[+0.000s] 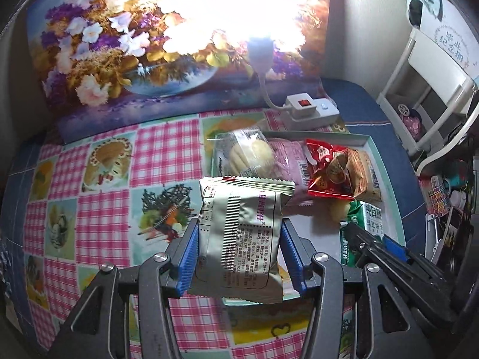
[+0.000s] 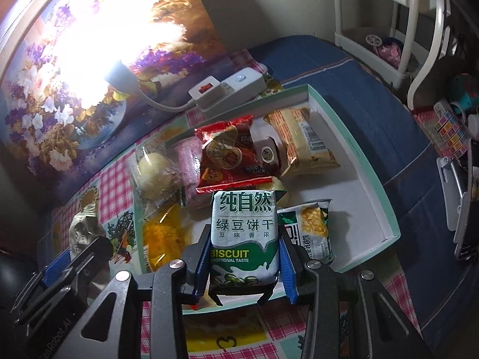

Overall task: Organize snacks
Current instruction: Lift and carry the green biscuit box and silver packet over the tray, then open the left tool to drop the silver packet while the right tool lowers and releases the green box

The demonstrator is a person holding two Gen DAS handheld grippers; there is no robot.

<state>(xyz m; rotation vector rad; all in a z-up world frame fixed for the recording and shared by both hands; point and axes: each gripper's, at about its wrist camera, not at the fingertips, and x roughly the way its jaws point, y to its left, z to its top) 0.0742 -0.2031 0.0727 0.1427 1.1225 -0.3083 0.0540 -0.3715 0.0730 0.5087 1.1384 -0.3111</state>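
Lamp-lit corner: covered surface against a grey wall, with shelving at the right.

A pink-checked plastic cloth with fruit panels (image 1: 155, 146) lies over a dark blue fabric cover (image 2: 344, 71) on the surface. A large floral painting of a blue vase with purple and white flowers (image 1: 119, 59) leans on the plain grey wall (image 1: 359, 15). A white gooseneck lamp (image 1: 260, 51), glaring, plugs into a white power strip with a red switch (image 1: 311, 109). A white curved-frame shelf unit (image 1: 431, 89) stands just beside the surface.

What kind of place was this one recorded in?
Probably a home, maybe a bedroom: a checked tablecloth, a flower painting leaning on the wall, a lamp plugged into a power strip, and a cluttered white shelf.
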